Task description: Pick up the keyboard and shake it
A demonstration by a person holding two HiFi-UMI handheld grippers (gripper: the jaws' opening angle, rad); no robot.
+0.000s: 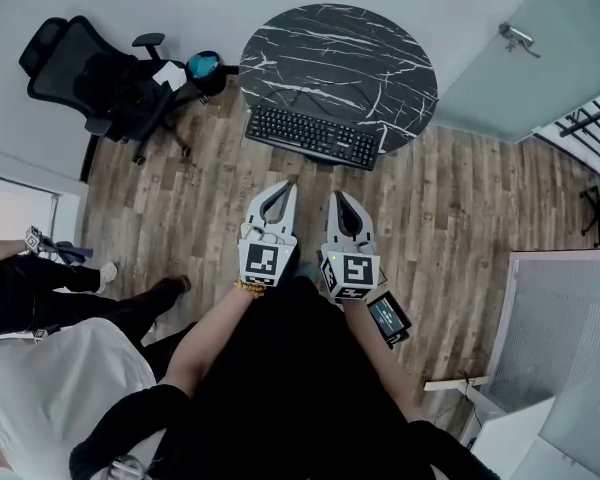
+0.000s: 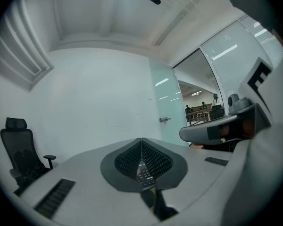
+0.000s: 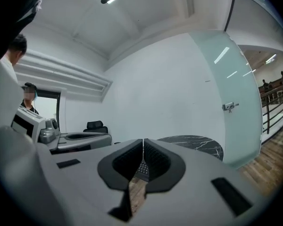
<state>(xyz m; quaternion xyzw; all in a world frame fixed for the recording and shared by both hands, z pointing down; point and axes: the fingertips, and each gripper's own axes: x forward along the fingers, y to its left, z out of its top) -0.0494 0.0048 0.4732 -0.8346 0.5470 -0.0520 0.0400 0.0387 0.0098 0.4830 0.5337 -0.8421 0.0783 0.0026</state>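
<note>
Now my left gripper [image 1: 283, 190] and right gripper [image 1: 342, 200] are pressed together, empty. The keyboard [image 1: 313, 136] lies ahead on the table [image 1: 360, 28], at its near edge. Approach comes first, I think: reach forward, then open.

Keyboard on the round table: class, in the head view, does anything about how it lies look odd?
The keyboard lies right at the near rim of the marble table, and its left end seems to jut past the curved edge over the floor. Nothing looks spilled or damaged.
</note>
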